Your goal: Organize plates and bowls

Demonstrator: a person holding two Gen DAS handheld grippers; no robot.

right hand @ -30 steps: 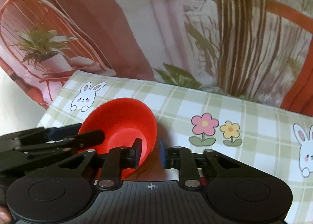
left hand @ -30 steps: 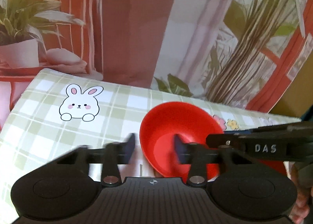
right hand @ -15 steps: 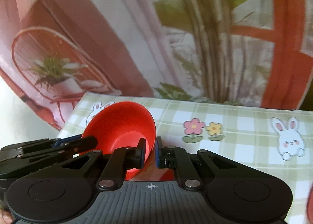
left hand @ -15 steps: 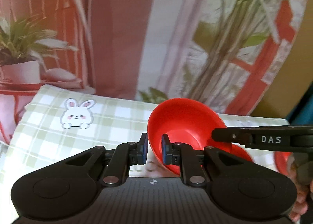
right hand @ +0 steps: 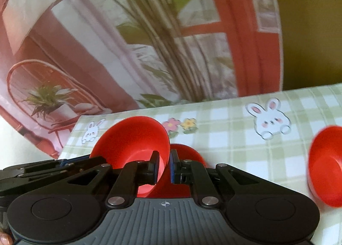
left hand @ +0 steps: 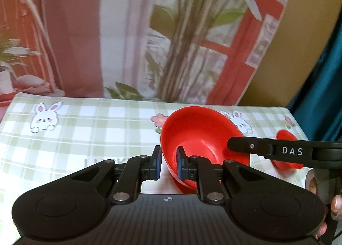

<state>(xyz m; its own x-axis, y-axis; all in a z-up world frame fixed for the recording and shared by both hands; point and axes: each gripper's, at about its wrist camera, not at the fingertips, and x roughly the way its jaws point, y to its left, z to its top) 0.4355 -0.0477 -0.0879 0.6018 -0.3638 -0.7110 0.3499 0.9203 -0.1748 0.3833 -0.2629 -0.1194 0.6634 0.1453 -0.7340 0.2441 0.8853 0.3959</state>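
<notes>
Green-and-white checked tablecloth (left hand: 106,133) with bunny and flower prints covers the table; printed backdrop (left hand: 128,31) behind it shows plants, a rattan chair and red window frames, with a tan wall at far right.

Red bowl (left hand: 198,133) is held up off the cloth between both grippers, tipped so its mouth faces the left wrist camera and up; its base points away to the right. Bowls are round, no long axis to call.

Left gripper (left hand: 167,164) is clamped on the bowl's near-left rim, one blue pad outside the wall, one inside. Right gripper (right hand: 164,167) is clenched on the opposite rim the same way, its finger reaching in from the right in the left wrist view. Both grippers sit roughly level, pointing toward the backdrop.

Another red dish (right hand: 188,155) sits just behind and below the held bowl. A second red bowl (right hand: 327,165) stands on the cloth well to the right, blurred.
</notes>
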